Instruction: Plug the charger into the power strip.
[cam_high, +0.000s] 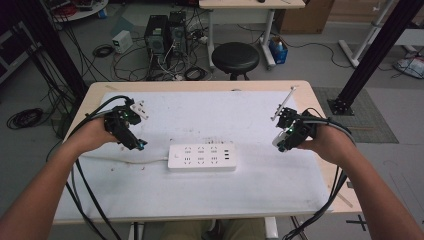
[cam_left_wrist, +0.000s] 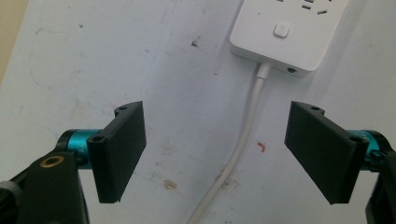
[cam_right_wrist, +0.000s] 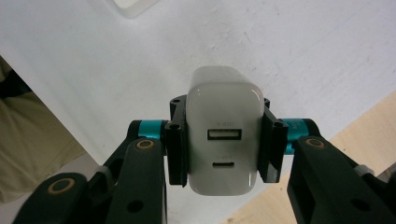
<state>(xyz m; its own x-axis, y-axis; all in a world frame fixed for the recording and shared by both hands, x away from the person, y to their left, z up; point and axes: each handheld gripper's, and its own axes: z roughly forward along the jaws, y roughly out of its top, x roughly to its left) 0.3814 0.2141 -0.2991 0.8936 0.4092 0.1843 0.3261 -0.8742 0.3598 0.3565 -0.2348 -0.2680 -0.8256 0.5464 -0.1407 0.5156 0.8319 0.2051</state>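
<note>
Charger (cam_right_wrist: 223, 133): white block with two ports on its face, clenched between the jaws of your right gripper (cam_right_wrist: 223, 140); the pads press its two sides.

High view. Strip (cam_high: 202, 157), white, lies at centre frame on the white mat (cam_high: 210, 190), its cord (cam_high: 125, 160) running left. Your left gripper (cam_high: 131, 137) hangs left of the strip, near the cord, with nothing in it. Your right gripper (cam_high: 286, 141) sits at right of frame, well apart from the strip, with a pale bit of the charger (cam_high: 278, 141) at its tip. A white adapter (cam_high: 139, 109) lies behind your left hand (cam_high: 95, 134). A stool (cam_high: 235, 57) stands beyond the table (cam_high: 320, 170).

Left gripper view. Jaws released, standing wide apart, nothing between the pads. The cord (cam_left_wrist: 243, 140) runs up between them without touching; the strip's switch end (cam_left_wrist: 282, 37) is at upper right of frame.

Right gripper view. Charger at centre frame, ports toward the camera, over the mat (cam_right_wrist: 303, 46); a corner of the strip (cam_right_wrist: 135, 7) at the top edge.

Step in hand, by judgement: charger carried, not yet plugged in. The next move calls for you to bring it over a socket, prongs down and squared to the holes, while your left gripper steadies the strip against sliding.
</note>
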